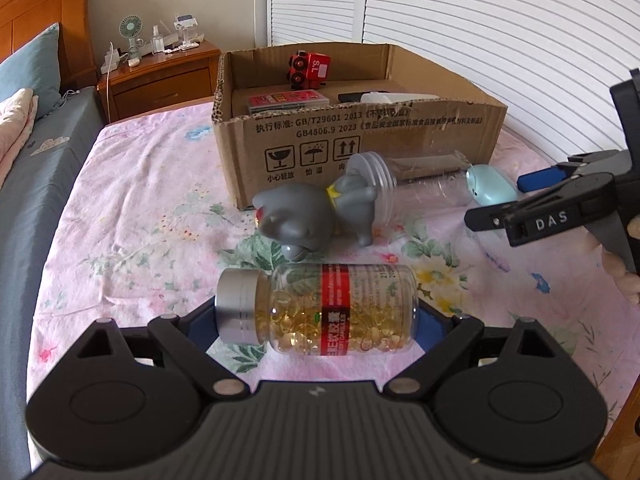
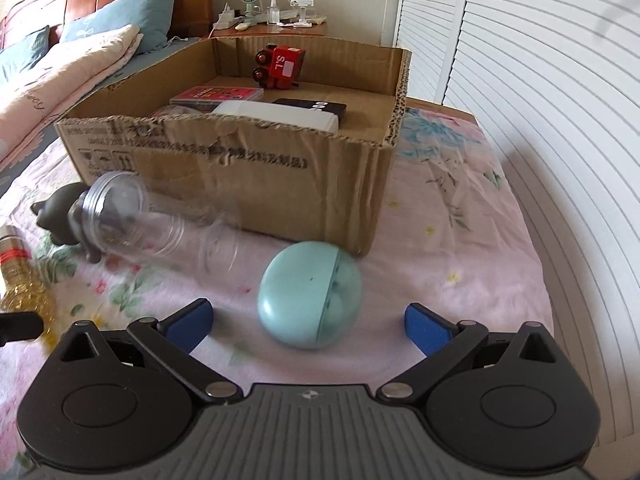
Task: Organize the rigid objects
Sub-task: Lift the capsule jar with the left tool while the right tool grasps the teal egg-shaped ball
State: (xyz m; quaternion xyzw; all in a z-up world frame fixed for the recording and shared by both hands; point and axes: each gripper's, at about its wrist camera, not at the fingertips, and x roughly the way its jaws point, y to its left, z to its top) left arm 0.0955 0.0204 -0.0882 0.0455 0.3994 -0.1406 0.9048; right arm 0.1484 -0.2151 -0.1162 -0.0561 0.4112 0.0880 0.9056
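- On a bed spread with a pink floral sheet [image 1: 132, 208], a clear capsule bottle [image 1: 320, 312] with a silver cap lies on its side, lengthways between the pads of the left gripper [image 1: 316, 320]. The jaws stand wide with the cap at one pad and the base at the other; whether the pads press on it cannot be told.
- The bottle looks like hard, smooth plastic, about half full of yellow capsules, so probably light, slippery and free to roll. Gripping across the labelled middle would likely be surer than end to end.
- The right gripper [image 2: 308, 320] hangs open, holding nothing. A pale blue egg-shaped case [image 2: 310, 294] lies on the sheet just ahead, between its blue pads. It looks smooth and rounded, so it may squirt out unless taken at its widest part.
- Nearby lie a grey cat figure [image 1: 304, 216] and a clear plastic jar [image 2: 160, 220], both close against the front wall of the cardboard box [image 2: 248, 176].
- The box is open-topped and already holds a red toy train [image 2: 280, 66] and flat packets. Its torn front rim must be cleared, and free floor shows at its right.
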